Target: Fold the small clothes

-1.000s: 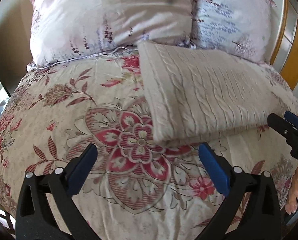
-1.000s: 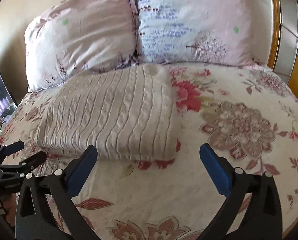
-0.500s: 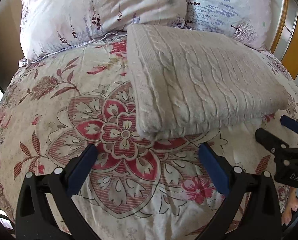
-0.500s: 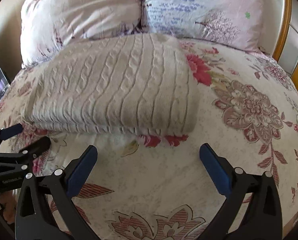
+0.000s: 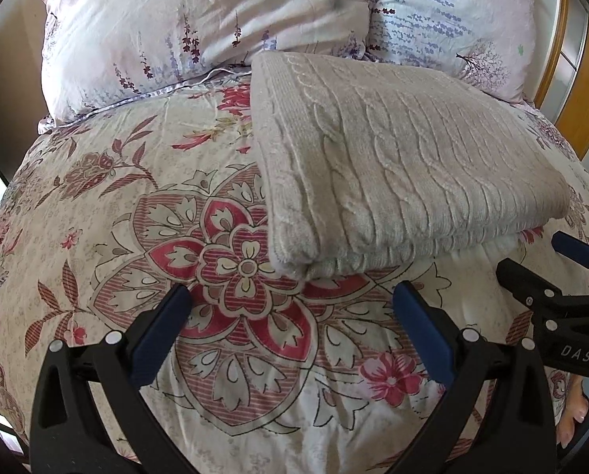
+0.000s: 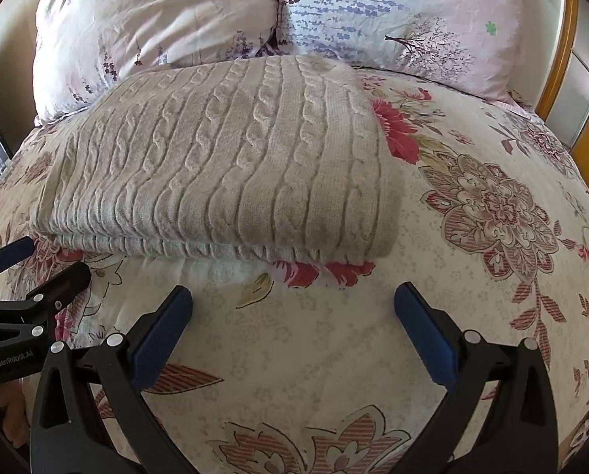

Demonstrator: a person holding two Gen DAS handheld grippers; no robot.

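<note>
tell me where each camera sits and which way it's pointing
Left wrist: on the left gripper, open, facing up the bed toward the folded cable-knit sweater's near left corner; the right gripper and some skin show at right.
Right wrist: on the right gripper, open, facing the sweater's near right edge; the left gripper shows at left.
Shared: the sweater, two pillows, floral bedspread and wooden bed frame.
</note>
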